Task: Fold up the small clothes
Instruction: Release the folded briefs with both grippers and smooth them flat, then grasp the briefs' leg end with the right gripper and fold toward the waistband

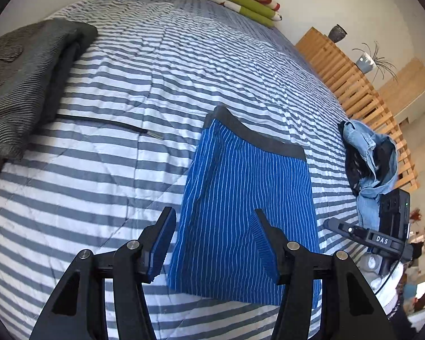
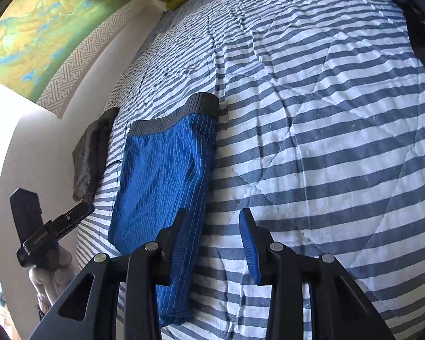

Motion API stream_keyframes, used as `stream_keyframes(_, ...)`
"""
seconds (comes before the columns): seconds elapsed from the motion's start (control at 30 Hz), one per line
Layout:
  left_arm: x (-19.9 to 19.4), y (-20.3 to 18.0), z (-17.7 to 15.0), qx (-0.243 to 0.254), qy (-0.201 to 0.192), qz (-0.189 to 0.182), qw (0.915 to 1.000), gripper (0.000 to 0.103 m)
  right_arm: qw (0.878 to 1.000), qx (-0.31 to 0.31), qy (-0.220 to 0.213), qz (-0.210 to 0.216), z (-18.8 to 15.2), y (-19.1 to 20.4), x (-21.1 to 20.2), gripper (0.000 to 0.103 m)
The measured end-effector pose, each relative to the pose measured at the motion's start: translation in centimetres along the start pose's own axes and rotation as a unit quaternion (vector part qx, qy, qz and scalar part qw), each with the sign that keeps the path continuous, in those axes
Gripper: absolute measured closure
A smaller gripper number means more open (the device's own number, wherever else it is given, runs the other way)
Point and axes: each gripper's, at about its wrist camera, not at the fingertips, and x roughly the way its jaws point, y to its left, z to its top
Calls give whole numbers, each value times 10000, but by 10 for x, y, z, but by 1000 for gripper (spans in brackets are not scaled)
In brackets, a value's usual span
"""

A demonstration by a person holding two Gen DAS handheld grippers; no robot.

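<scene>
Near the striped quilt's front edge lie the blue boxer shorts, folded lengthwise. My left gripper and right gripper hover wide, empty; next, I'd judge, grasp the hem and fold toward the waistband.

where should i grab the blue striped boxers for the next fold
Probably the bottom hem of the blue striped boxers, coming from the near side. They lie flat, already folded narrow, with the grey waistband at the far end, and both open grippers hover by the hem.
</scene>
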Motion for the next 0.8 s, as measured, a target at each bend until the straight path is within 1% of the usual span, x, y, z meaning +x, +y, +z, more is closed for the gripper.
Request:
stream_keyframes(0.07, 16, 1, 12, 15, 123, 55, 9999, 44, 10000, -9, 50, 60, 1, 3, 6, 69)
stream_keyframes(0.17, 42, 8, 24, -35, 389, -29, 9992, 44, 9999, -111, 120, 23, 2, 7, 15, 69)
stream_keyframes(0.2, 49, 9, 26, -35, 445, 12, 9990, 44, 9998, -112, 154, 34, 3, 7, 18, 70)
stream_keyframes(0.23, 54, 11, 28, -23, 473, 63, 9989, 45, 9997, -95, 197, 63, 3, 7, 21, 69)
stream_keyframes(0.4, 73, 15, 25, 52, 660, -17, 9978, 46, 9992, 14, 325, 234, 7, 3, 33, 69)
stream_keyframes(0.5, 73, 16, 21, 212, 589, 24, 9980, 57, 9988, 62, 344, 351, 10, 1, 38, 69)
stream_keyframes(0.57, 73, 21, 22, 129, 606, 61, 9981, 81, 9987, 47, 340, 372, 10, 2, 40, 69)
stream_keyframes(0.63, 73, 27, 20, 8, 672, -85, 9977, 90, 9986, 41, 350, 406, 10, 4, 41, 69)
stream_keyframes(0.73, 74, 23, 15, 179, 666, -110, 9976, 97, 9980, 6, 402, 481, 9, 7, 44, 70)
stream_keyframes(0.8, 74, 21, 14, 251, 624, -64, 9977, 98, 9979, -25, 409, 509, 8, 8, 45, 74)
